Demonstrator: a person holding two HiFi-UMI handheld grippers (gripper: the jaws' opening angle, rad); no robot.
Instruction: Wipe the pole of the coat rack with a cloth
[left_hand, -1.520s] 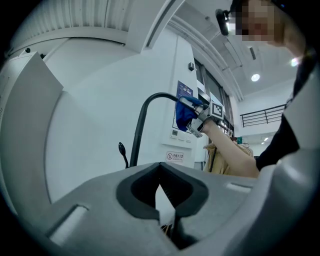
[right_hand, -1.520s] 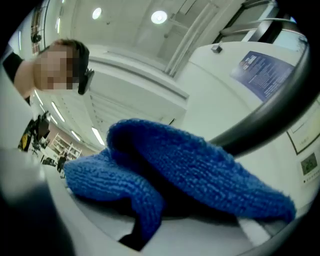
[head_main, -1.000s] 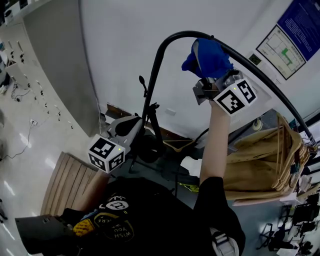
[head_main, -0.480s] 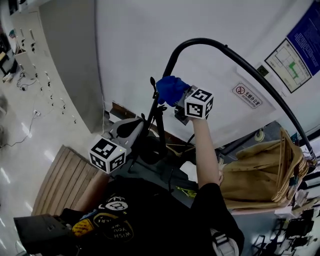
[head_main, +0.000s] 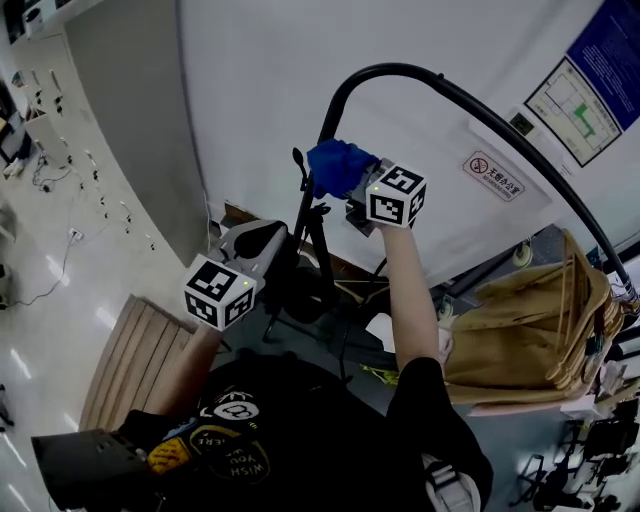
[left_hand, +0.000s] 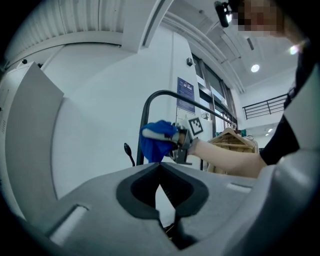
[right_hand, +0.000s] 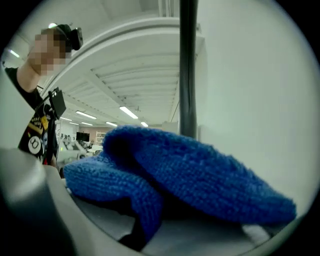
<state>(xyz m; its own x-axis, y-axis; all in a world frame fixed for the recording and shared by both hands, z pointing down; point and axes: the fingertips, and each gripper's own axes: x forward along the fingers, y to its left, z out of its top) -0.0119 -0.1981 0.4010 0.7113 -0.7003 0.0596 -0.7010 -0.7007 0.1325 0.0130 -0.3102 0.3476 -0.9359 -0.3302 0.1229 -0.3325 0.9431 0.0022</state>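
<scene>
The coat rack's black pole (head_main: 470, 110) arches from a near-upright left leg over to the right. A blue cloth (head_main: 338, 165) is pressed against that left leg, just below the bend, with my right gripper (head_main: 355, 185) shut on it. In the right gripper view the cloth (right_hand: 200, 175) fills the jaws and the pole (right_hand: 188, 75) rises straight behind it. My left gripper (head_main: 272, 240) hangs lower and to the left, away from the pole, shut and holding nothing. From the left gripper view its jaws (left_hand: 160, 172) meet at the tips, with the cloth (left_hand: 155, 142) and pole (left_hand: 150, 100) beyond.
Wooden hangers with beige garments (head_main: 530, 330) hang at the pole's right end. A black stand with a knob (head_main: 305, 230) rises beside the pole's leg. A slatted wooden board (head_main: 130, 365) lies on the floor at the left. The white wall (head_main: 260, 90) stands close behind.
My right gripper has slid the cloth from the top of the arch down the left side of the pole. The left gripper has hardly moved.
</scene>
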